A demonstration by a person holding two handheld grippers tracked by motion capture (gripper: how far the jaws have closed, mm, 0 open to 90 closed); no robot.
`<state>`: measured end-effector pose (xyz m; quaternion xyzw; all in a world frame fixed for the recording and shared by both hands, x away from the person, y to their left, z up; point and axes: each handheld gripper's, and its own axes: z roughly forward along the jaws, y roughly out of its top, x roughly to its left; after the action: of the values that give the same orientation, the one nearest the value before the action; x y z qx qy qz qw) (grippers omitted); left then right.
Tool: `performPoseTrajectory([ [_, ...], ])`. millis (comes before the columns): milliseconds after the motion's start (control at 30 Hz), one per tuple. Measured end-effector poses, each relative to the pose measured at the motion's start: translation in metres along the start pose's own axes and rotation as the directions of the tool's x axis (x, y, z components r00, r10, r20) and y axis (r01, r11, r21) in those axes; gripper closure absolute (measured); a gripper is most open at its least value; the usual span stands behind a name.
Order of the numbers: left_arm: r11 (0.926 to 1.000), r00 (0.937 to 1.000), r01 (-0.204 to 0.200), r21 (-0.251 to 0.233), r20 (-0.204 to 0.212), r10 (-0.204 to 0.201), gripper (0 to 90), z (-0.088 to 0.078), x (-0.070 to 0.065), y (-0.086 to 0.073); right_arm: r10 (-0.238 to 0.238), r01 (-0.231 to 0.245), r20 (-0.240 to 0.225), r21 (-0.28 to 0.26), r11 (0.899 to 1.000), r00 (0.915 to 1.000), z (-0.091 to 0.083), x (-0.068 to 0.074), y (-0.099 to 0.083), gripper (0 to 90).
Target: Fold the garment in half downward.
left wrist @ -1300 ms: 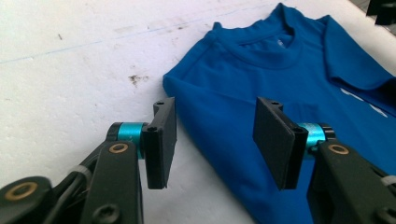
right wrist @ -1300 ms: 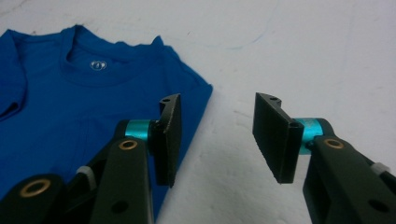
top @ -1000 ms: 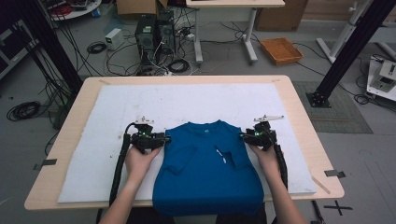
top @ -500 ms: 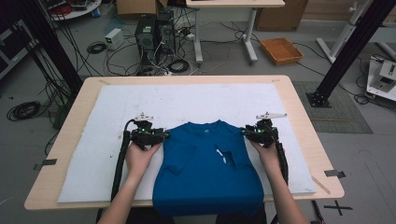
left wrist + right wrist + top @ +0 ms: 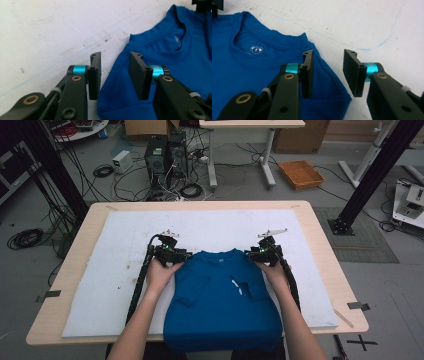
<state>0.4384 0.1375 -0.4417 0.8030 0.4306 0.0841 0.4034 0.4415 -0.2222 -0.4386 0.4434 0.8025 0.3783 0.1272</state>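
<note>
Folded blue cotton T-shirt (image 5: 222, 295) on white padded mat (image 5: 110, 255); left gripper (image 5: 115, 75) and right gripper (image 5: 328, 75) (jaws part-open, just moving) straddle its shoulder edges, gripping nothing.

We cannot see the bottom of the blue shirt (image 5: 220, 305), because it runs off the picture's lower edge in the high view. The person's arms are cut off there too. In the left gripper view, the shirt's right side is cut off by the edge.
</note>
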Motion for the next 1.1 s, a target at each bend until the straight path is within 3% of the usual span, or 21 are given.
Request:
performPoseTrajectory([
  [133, 0.9998, 0.9995, -0.022, 0.0, -0.025, 0.022, 60.7, 0.004, -0.002, 0.0, -0.023, 0.023, 0.012, -0.004, 1.0, 0.9997, 0.006, 0.001, 0.003, 61.4],
  [300, 0.9977, 0.9957, -0.067, 0.012, -0.064, 0.067, 63.1, 0.006, -0.007, 0.001, -0.039, 0.039, 0.017, 0.031, 0.999, 0.9991, 0.016, 0.005, 0.006, 62.4],
  [367, 0.9961, 0.9909, -0.086, 0.019, -0.102, 0.088, 69.0, 0.007, -0.01, 0.001, -0.057, 0.057, 0.033, 0.028, 0.998, 0.9978, 0.017, 0.006, 0.006, 68.8],
  [433, 0.9956, 0.9903, -0.092, 0.02, -0.103, 0.094, 75.7, 0.008, -0.013, 0.0, -0.066, 0.065, 0.022, 0.028, 0.997, 0.9976, 0.016, 0.007, 0.006, 76.9],
  [533, 0.9941, 0.9863, -0.107, 0.017, -0.124, 0.108, 76.9, 0.008, -0.015, -0.001, -0.093, 0.092, 0.012, 0.036, 0.995, 0.9956, 0.017, 0.012, 0.006, 86.4],
  [600, 0.9939, 0.988, -0.11, 0.013, -0.108, 0.111, 81.9, 0.007, -0.016, -0.001, -0.092, 0.092, 0.013, 0.036, 0.995, 0.9957, 0.016, 0.012, 0.006, 88.1],
  [633, 0.9932, 0.9863, -0.116, 0.013, -0.117, 0.116, 87.2, 0.008, -0.017, -0.001, -0.09, 0.089, 0.01, 0.034, 0.995, 0.9959, 0.016, 0.013, 0.006, 88.5],
  [733, 0.9894, 0.9813, -0.144, 0.022, -0.126, 0.145, 87.8, 0.008, -0.019, 0.0, -0.101, 0.101, 0.009, 0.03, 0.994, 0.9948, 0.014, 0.014, 0.007, 88.9],
  [833, 0.9904, 0.9837, -0.137, 0.017, -0.115, 0.138, 88.1, 0.007, -0.017, 0.001, -0.087, 0.087, 0.001, 0.0, 0.996, 0.9962, 0.011, 0.012, 0.008, 89.1],
  [1000, 0.9956, 0.9923, -0.088, -0.03, -0.09, 0.085, 88.3, 0.004, -0.01, 0.004, -0.079, 0.079, 0.005, -0.016, 0.997, 0.9969, 0.007, 0.009, 0.01, 89.2],
  [1100, 0.9958, 0.9918, -0.085, -0.032, -0.098, 0.082, 88.3, 0.002, -0.007, 0.01, -0.064, 0.065, 0.002, -0.029, 0.997, 0.9979, 0.006, 0.007, 0.013, 89.2],
])
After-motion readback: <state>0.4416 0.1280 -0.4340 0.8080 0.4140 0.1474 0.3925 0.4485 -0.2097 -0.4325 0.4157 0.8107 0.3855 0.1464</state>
